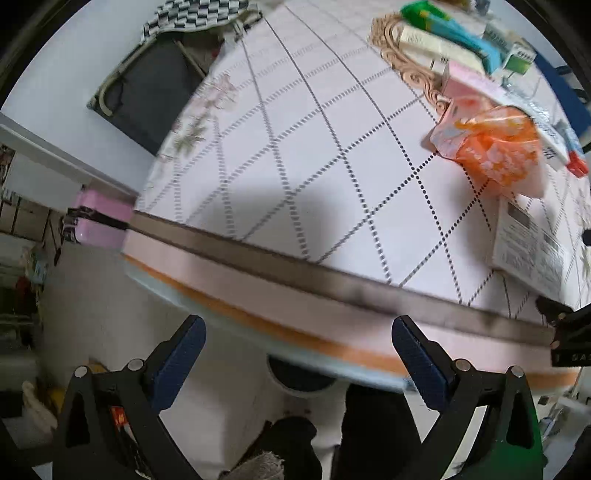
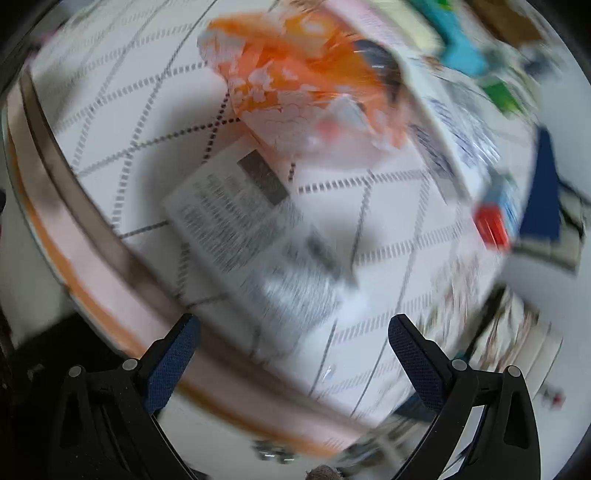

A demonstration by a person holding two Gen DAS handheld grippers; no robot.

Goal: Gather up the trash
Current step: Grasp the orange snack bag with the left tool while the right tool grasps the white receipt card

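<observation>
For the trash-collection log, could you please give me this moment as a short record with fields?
surface: round table with diamond-pattern cloth
likely trash: orange crinkled wrapper; printed paper leaflet beside it
other items: boxes along the far edge
left gripper: open, empty, at table edge
right gripper: open, empty, over leaflet
image quality: right view blurred

Desk (image 1: 295, 147): one, gridded cloth.
Orange patterned wrapper (image 1: 495, 147): one, at 2 o'clock.
Printed leaflet (image 1: 528, 247): one, at 3 o'clock.
Pink box (image 1: 469, 83): one.
Cream box (image 1: 432, 46): one.
Blue-green pack (image 1: 454, 29): one.
Green-white box (image 1: 519, 55): one.
Further items at 1 o'clock: blurred, count undetermined.
Grippers: two, left gripper (image 1: 297, 350), right gripper (image 2: 293, 349).
</observation>
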